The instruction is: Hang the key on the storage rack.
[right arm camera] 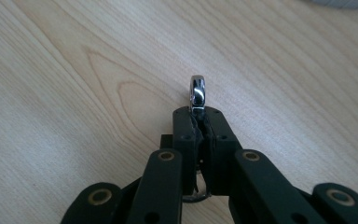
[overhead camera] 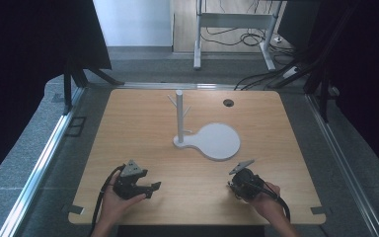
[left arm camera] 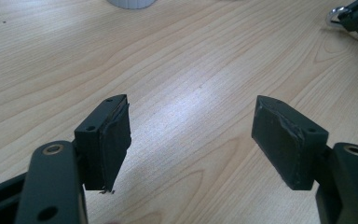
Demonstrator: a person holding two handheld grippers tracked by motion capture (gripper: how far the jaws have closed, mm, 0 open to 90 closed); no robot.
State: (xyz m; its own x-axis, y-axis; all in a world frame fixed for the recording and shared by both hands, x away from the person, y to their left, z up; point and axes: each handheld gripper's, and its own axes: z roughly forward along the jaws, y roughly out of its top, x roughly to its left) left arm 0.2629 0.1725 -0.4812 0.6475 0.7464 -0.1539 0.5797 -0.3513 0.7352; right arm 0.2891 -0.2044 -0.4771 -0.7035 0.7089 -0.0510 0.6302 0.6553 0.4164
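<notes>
Your right gripper (right arm camera: 198, 116) pinches a chrome ring (right arm camera: 197, 93) edge-on between its closed jaws, low over the table (overhead camera: 143, 128) near its front right. Your left gripper (left arm camera: 191, 140) hangs spread and empty at front left. A white stand (overhead camera: 212, 140) sits mid-table.

Both hands low at near edge, one gripper each.
Left gripper (overhead camera: 148, 188) in left hand (overhead camera: 116, 200): jaws spread wide, nothing between them. Right gripper (overhead camera: 233, 185) in right hand (overhead camera: 265, 198): jaws pinched together on a small chrome ring (right arm camera: 197, 93).
</notes>
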